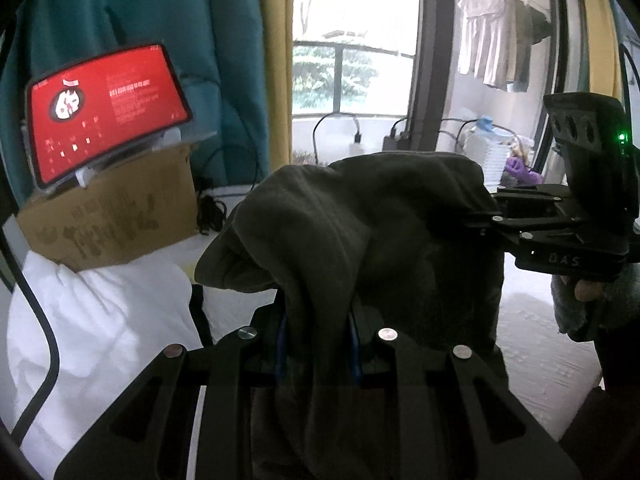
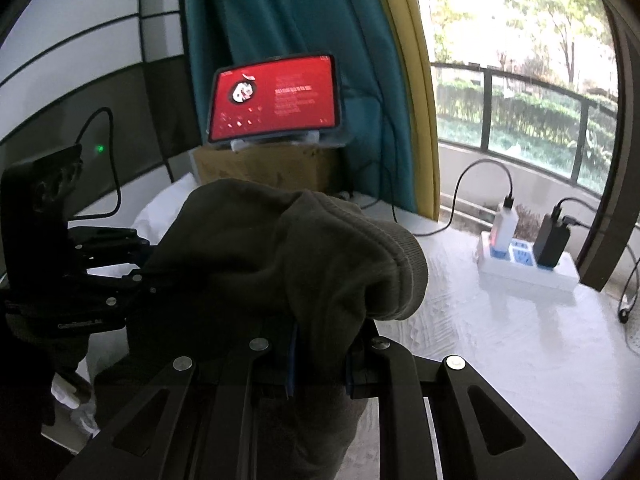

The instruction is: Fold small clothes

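Note:
A dark olive-grey garment [image 1: 360,232] hangs bunched between both grippers above the white bed surface [image 1: 532,364]. My left gripper [image 1: 318,344] is shut on one edge of it, cloth pinched between the blue pads. In the same view the right gripper [image 1: 486,216] comes in from the right, held by a hand, and grips the garment's far side. The right wrist view shows the garment [image 2: 288,256] draped over my right gripper [image 2: 320,364], which is shut on it. The left gripper [image 2: 142,268] holds the cloth's left side there. The garment's ribbed hem curls to the right.
A tablet [image 1: 108,114] with a red screen stands on a cardboard box [image 1: 116,216] at the back, a white pillow [image 1: 100,320] below it. A power strip [image 2: 528,268] with chargers and cables sits on the right of the bed. Teal and yellow curtains [image 2: 296,20] hang behind.

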`<state>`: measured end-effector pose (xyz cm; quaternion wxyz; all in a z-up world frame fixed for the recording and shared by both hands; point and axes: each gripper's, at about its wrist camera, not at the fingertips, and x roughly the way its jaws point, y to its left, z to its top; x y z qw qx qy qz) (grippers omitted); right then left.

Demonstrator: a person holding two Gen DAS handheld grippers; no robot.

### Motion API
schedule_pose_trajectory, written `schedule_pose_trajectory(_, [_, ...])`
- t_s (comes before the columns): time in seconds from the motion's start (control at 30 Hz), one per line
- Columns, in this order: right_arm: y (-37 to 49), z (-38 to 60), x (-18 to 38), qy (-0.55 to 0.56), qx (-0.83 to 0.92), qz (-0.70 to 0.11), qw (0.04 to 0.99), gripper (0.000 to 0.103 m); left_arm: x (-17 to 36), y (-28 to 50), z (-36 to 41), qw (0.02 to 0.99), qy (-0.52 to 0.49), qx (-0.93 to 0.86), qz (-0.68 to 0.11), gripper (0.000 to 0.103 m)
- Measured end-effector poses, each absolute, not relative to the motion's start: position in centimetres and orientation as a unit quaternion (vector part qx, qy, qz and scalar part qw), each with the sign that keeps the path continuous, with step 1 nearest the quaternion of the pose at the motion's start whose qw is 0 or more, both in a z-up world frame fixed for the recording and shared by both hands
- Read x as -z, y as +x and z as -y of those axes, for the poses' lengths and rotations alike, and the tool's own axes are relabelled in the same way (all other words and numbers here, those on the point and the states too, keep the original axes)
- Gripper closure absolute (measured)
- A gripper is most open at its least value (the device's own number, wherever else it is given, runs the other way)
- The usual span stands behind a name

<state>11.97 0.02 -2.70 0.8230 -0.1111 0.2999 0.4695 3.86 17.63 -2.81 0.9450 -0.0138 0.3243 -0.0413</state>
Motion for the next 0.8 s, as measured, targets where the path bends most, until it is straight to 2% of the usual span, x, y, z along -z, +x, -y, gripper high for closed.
schedule_pose_trajectory(0.57, [19.3,-2.7,11.0,-0.061,-0.472,-0.438,0.763,0.084,9.0,8.5,-20.2,0.914,-0.071,0.03,-0.399,0.08])
schedule_pose_trajectory(0.6, [19.7,-2.7,11.3,-0.055,-0.47,-0.444,0.761,0.079,9.0,8.8,-20.4,0.912,-0.071,0.027,-0.402,0.079])
schedule_pose_trajectory(0.67, [20.4,-2.5,11.8,-0.036,-0.47,-0.456,0.755,0.061,9.2,9.1,-20.9,0.91,-0.074,0.021,-0.408,0.077])
schedule_pose_trajectory(0.7, [20.9,-2.2,12.0,-0.015,-0.474,-0.464,0.749,0.04,9.3,9.3,-21.2,0.908,-0.078,0.02,-0.411,0.077])
schedule_pose_trajectory(0.73, [21.2,-2.1,12.1,-0.002,-0.478,-0.467,0.744,0.033,9.4,9.5,-21.4,0.906,-0.083,0.021,-0.414,0.077])
schedule_pose_trajectory(0.8, [21.9,-1.9,12.3,0.02,-0.486,-0.476,0.733,0.033,9.7,9.9,-21.7,0.901,-0.088,0.022,-0.423,0.076])
